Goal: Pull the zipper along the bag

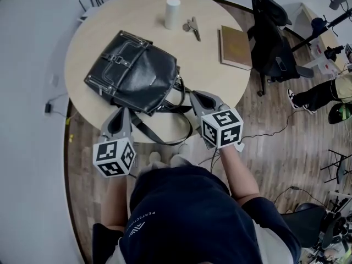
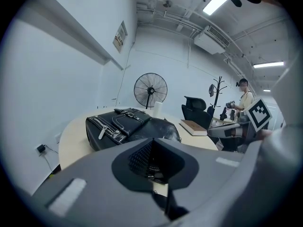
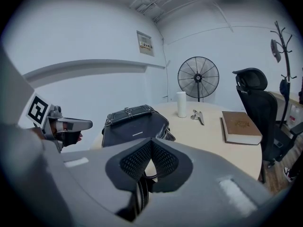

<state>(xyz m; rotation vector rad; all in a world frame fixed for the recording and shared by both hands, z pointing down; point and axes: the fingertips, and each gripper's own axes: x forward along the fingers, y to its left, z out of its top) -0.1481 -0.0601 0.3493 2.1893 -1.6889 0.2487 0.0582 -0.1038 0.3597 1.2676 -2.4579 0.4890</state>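
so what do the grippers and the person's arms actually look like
Both the left gripper and the right gripper are matte grey plastic, with broad tapering jaws lined with black dimpled pads. Each carries a white cube printed with black square markers. The person wears a dark navy short-sleeved top with small pale lettering.

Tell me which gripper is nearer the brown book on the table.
Right. The right gripper is at the near edge of the table, the book up and to its right; the left gripper sits across the bag, farther away.
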